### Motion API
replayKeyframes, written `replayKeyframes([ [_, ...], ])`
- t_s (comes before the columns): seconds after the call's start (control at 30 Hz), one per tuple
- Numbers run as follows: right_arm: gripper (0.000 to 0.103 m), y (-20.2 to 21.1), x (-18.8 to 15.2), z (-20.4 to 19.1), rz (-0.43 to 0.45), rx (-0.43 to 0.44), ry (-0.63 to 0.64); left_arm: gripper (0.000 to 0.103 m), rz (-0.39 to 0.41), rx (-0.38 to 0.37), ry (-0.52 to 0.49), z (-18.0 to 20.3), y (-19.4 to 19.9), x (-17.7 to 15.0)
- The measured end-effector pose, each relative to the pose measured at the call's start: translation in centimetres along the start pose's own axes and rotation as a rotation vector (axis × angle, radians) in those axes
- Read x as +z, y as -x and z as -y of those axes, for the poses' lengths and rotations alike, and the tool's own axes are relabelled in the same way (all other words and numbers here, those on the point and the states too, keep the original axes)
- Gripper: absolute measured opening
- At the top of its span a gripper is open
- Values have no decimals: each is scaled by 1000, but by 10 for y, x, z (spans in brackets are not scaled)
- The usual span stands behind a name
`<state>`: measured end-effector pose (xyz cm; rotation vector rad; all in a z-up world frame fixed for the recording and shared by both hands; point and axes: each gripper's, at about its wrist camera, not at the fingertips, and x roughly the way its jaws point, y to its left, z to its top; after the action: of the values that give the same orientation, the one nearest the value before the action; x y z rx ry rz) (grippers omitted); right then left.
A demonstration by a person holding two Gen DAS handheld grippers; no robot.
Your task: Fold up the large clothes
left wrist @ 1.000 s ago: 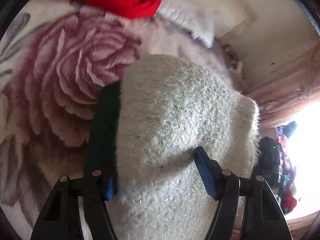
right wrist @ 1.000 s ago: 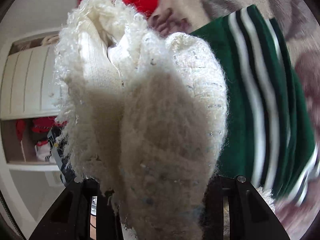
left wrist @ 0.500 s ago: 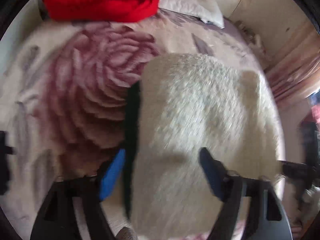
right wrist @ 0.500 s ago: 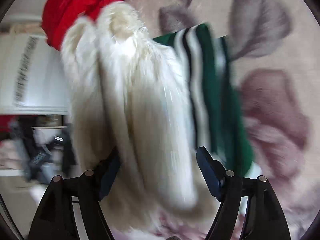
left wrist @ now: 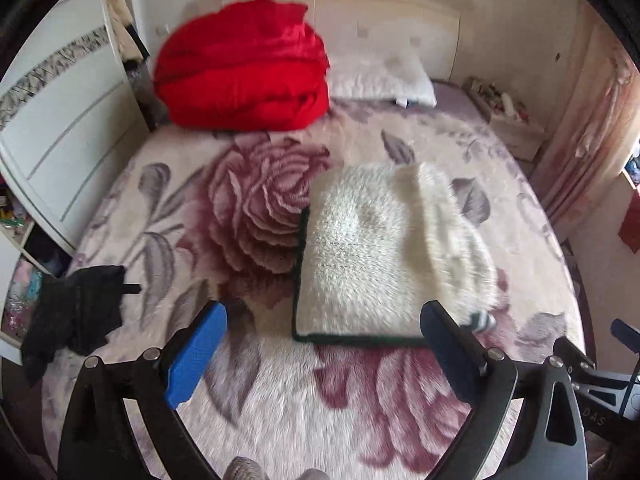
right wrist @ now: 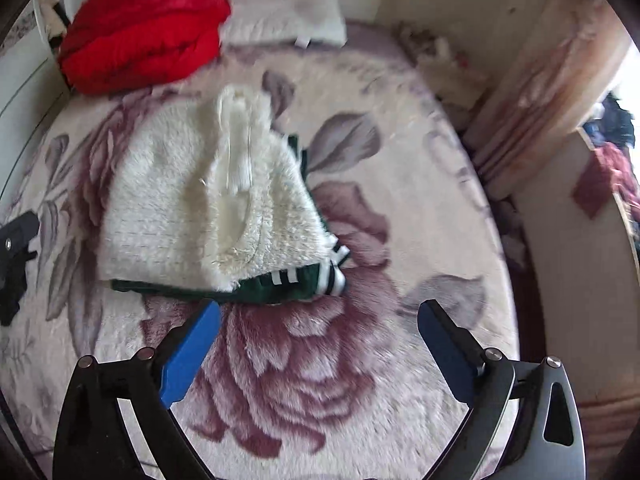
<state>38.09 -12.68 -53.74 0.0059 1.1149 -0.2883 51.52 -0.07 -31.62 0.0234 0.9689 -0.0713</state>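
White sweater (left wrist: 384, 248): fluffy, fuzzy, folded into a soft block, lying on the green one in the middle of the bed.
Green sweater (right wrist: 288, 284): knit with white stripes, flat, only its edges peek out.
Blanket (left wrist: 256, 208): furry, with big pink roses and gray leaves.
Red quilt (left wrist: 244, 68): puffy, shiny, rolled up by the headboard.
Pillow (left wrist: 380, 80): white, flat.
Left gripper (left wrist: 324, 344): jaws just spread wide, nothing between the 2 blue pads.
Right gripper (right wrist: 320, 340): jaws just spread wide, empty too.
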Motion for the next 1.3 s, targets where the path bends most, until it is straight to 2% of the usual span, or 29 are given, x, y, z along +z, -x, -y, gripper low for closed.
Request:
replayKeyframes([
  [0.03, 100, 39, 11, 21, 16, -13, -6, 99, 12, 3, -1, 1, 18, -1],
  [0.07, 100, 66, 10, 18, 33, -17, -12, 99, 22, 4, 1, 1, 36, -4],
  [0.33, 100, 259, -22, 54, 158, -60, -37, 99, 92, -12, 10, 3, 178, -26],
  [0.57, 100, 401, -59, 78, 254, -65, -68, 99, 156, -10, -21, 6, 290, -56],
  [0.7, 100, 469, -83, 84, 298, -57, -63, 99, 177, -5, -15, 5, 334, -74],
  [0.83, 100, 517, -105, 87, 323, -40, -52, 99, 172, -2, -5, 4, 365, -86],
  [1.0, 100, 556, -120, 90, 302, -17, -29, 99, 139, 17, -3, 5, 395, -91],
  [1.3, 103, 596, -129, 101, 310, 15, -20, 99, 141, 30, 7, 13, 432, -93],
])
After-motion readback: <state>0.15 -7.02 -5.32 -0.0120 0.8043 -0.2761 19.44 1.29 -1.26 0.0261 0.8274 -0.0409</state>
